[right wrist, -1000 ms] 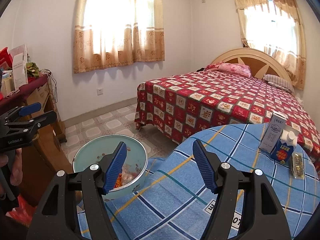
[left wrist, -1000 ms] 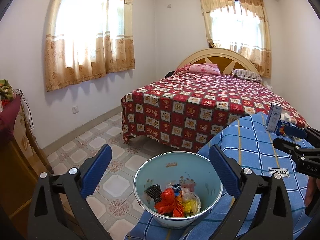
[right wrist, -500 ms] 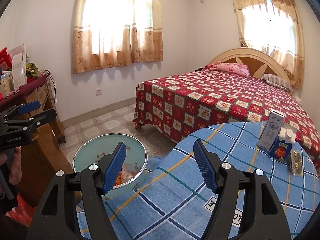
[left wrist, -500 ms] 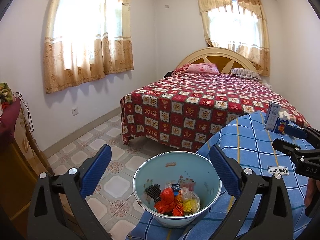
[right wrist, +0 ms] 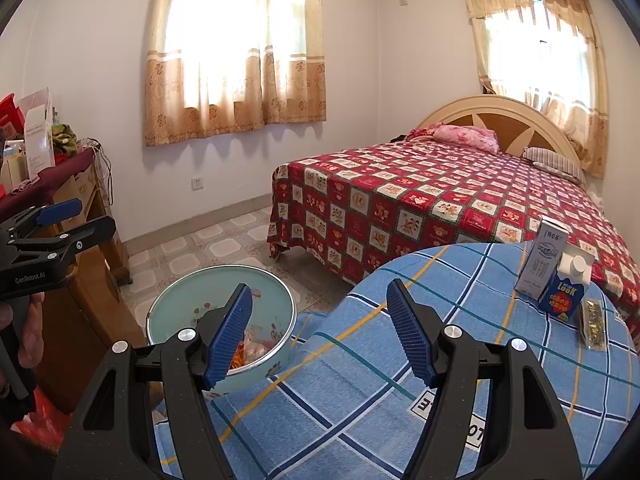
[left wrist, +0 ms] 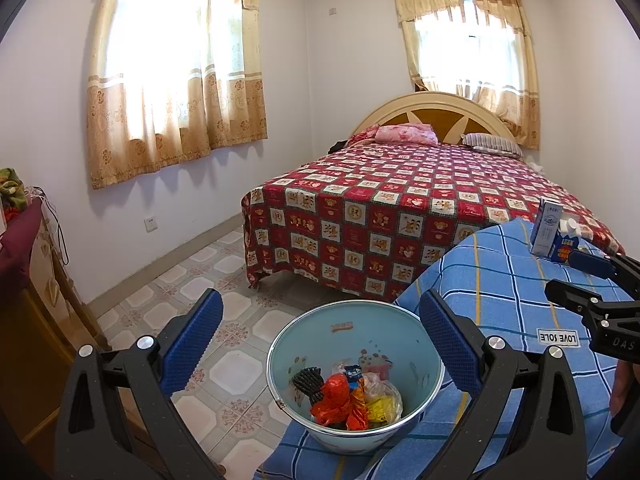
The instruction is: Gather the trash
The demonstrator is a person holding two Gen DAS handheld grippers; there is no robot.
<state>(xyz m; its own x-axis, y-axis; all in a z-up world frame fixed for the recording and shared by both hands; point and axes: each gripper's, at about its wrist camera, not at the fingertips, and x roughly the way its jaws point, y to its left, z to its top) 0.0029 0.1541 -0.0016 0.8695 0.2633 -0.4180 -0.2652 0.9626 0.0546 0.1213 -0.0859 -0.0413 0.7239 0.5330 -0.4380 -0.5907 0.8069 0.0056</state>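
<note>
A pale blue bin (left wrist: 424, 356) (right wrist: 168, 312) stands at the left edge of the blue checked tablecloth (left wrist: 500, 280) (right wrist: 460, 288), with red, yellow and black wrappers (left wrist: 344, 398) inside. My left gripper (left wrist: 320, 336) hovers open just over the bin, holding nothing. Over the cloth, my right gripper (right wrist: 320, 328) is open and empty too. At the cloth's far right stand a grey-white carton (right wrist: 540, 264) (left wrist: 546, 232) and a blue carton (right wrist: 564, 292) (left wrist: 564, 246), with a small gold packet (right wrist: 592, 324) lying beside them.
A bed with a red patterned cover (left wrist: 400, 208) fills the back right. A wooden cabinet (right wrist: 80, 216) with clutter stands on the left. Tiled floor (left wrist: 224, 320) lies between bed and cabinet. A hand (right wrist: 28, 336) grips the left gripper's handle.
</note>
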